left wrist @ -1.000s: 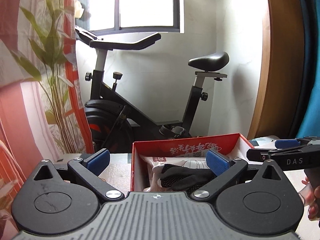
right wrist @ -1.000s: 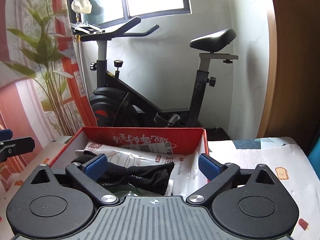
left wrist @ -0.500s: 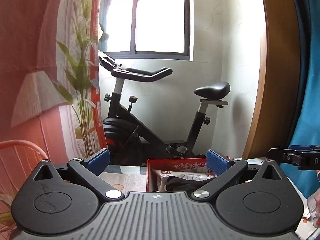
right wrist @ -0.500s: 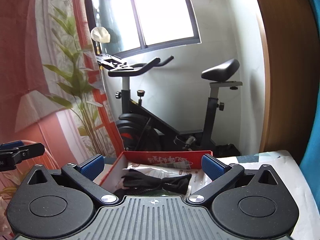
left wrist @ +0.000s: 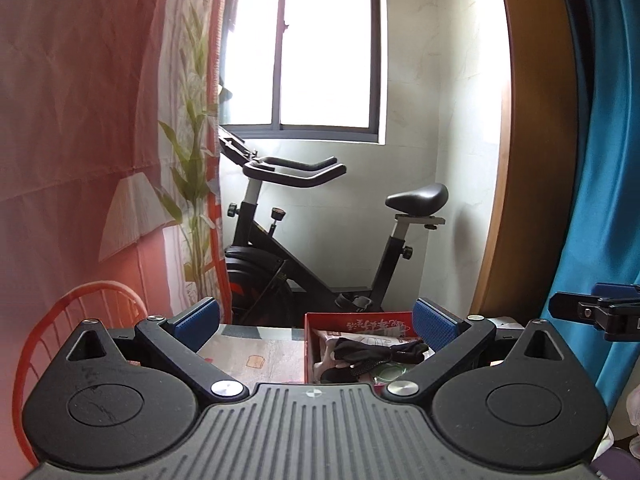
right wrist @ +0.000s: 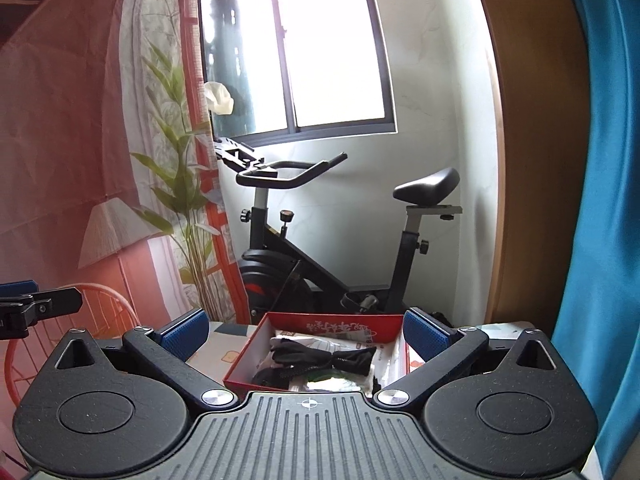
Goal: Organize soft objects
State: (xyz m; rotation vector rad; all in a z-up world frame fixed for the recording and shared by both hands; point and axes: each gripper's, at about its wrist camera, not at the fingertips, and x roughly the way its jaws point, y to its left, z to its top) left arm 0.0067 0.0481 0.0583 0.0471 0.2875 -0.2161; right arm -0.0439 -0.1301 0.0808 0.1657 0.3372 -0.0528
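Note:
A red cardboard box (right wrist: 338, 322) stands on the table and holds a black soft cloth item (right wrist: 320, 358) lying on a white plastic bag (right wrist: 352, 340). The box also shows in the left wrist view (left wrist: 352, 322), with the black item (left wrist: 380, 350) inside. My left gripper (left wrist: 316, 322) is open and empty, held back from the box and left of it. My right gripper (right wrist: 306, 330) is open and empty, held back from the box, which lies between its fingers in view.
The table carries a patterned cloth (left wrist: 256, 354). An exercise bike (right wrist: 320, 240) stands behind the table under a window. A red chair (left wrist: 80, 304) and a plant (right wrist: 180, 184) are at the left. A blue curtain (right wrist: 600, 200) hangs at the right.
Both grippers have pulled back and up from the box, so it looks smaller and lower in both views. Both stay open and empty.

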